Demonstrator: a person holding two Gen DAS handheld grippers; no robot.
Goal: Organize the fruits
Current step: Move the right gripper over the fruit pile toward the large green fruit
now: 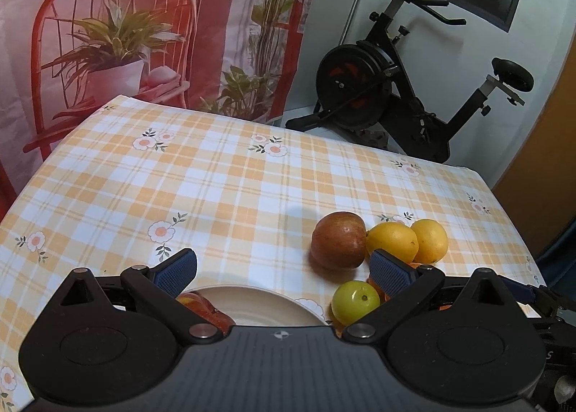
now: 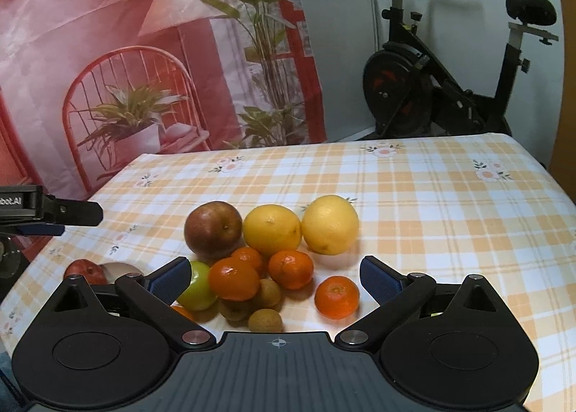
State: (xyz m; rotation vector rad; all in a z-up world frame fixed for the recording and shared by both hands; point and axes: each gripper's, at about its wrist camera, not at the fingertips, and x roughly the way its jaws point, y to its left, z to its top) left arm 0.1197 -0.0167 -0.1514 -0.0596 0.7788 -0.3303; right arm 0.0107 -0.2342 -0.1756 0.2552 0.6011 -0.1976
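We hold our left gripper (image 1: 282, 268) with its blue-padded fingers spread wide and nothing between them, hovering over the orange-and-white checked tablecloth (image 1: 223, 188). Directly below it sits a round cream ceramic plate (image 1: 259, 307), and on the plate, under the left finger, lies a red apple (image 1: 201, 307) (only partly visible behind the linkage). Ahead and to the right of this gripper rests a large dull-red apple (image 1: 338, 240), touching a yellow lemon (image 1: 392, 241) with a second yellow citrus (image 1: 430, 240) just beside it; a small green round fruit (image 1: 355, 301) lies nearer, against the right finger's side. Our right gripper (image 2: 275, 277) is likewise wide open and empty, poised over the main pile: the same dull-red apple (image 2: 214, 228), both yellow fruits (image 2: 272, 229) (image 2: 330, 224), three orange mandarins (image 2: 234, 278) (image 2: 291, 269) (image 2: 248, 257) clustered between the fingers, a fourth mandarin (image 2: 337, 296) slightly apart toward the right finger, the green fruit (image 2: 198, 286) beside the left finger, and small brown round fruits (image 2: 265, 320) nearest the gripper body. Far left we see the plate's edge (image 2: 122, 269) and the red apple (image 2: 84, 269) on it.
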